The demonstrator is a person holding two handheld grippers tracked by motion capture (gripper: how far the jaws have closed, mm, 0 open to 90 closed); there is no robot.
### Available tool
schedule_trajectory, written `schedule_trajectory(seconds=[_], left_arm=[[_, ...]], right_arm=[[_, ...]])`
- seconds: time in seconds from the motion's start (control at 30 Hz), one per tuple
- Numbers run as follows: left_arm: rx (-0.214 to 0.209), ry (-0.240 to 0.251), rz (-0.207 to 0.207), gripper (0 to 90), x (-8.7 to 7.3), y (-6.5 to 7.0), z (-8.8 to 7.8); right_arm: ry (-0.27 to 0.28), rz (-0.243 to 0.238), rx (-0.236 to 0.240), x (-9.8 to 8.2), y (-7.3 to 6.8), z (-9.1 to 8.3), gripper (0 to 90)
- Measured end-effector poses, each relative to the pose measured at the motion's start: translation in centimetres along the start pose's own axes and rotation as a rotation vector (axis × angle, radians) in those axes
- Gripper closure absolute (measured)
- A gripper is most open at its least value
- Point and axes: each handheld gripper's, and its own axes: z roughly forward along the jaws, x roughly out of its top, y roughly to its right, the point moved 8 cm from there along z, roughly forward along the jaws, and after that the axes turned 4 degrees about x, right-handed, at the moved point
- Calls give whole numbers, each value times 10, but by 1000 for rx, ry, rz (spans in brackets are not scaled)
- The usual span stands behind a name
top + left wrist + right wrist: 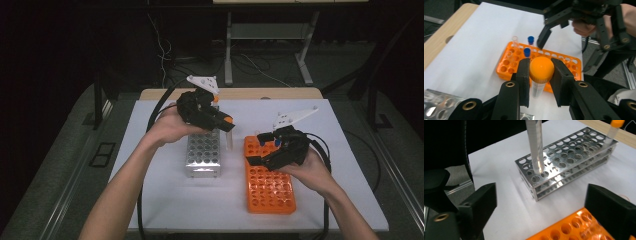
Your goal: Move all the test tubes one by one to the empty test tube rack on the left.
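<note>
Two racks stand side by side on the white surface [165,200]: a metal rack [203,152] on the left and an orange rack [269,182] on the right. The left gripper [226,122] hangs above the far right corner of the metal rack, and its jaws are clamped on the tube with the orange cap [541,71]. In the left gripper view the cap sits squarely between the two black jaws, one pressing on each side of it, while the clear body of the tube hangs down below them. In the high view the tube's lower end [229,140] shows in the gap between the two racks, just beside the metal one. In the right gripper view the same tube [535,147] stands nearly upright with its tip over the holes at the near end of the metal rack [564,167]; whether the tip touches the rack cannot be told.

The right gripper [257,148] hovers over the far end of the orange rack. Its jaws stand wide apart with nothing between them, and the right gripper view shows bare surface and a corner of the orange rack [566,227] in the gap
</note>
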Motion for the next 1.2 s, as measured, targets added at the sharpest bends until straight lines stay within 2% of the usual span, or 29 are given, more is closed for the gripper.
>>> schedule_trajectory(seconds=[0.07,0.37,0.93,1.2], left_arm=[[14,0,-7,693,1,-5,-2],[62,9,-46,693,5,-30,-6],[168,7,-125,694,3,-93,4],[205,3,-161,694,-5,-115,13]], right_arm=[[2,-2,-25,-4,1,-5,2],[29,31,-46,-21,6,-28,2],[29,66,-73,-48,15,-46,2],[34,97,-89,-61,25,-52,2]])
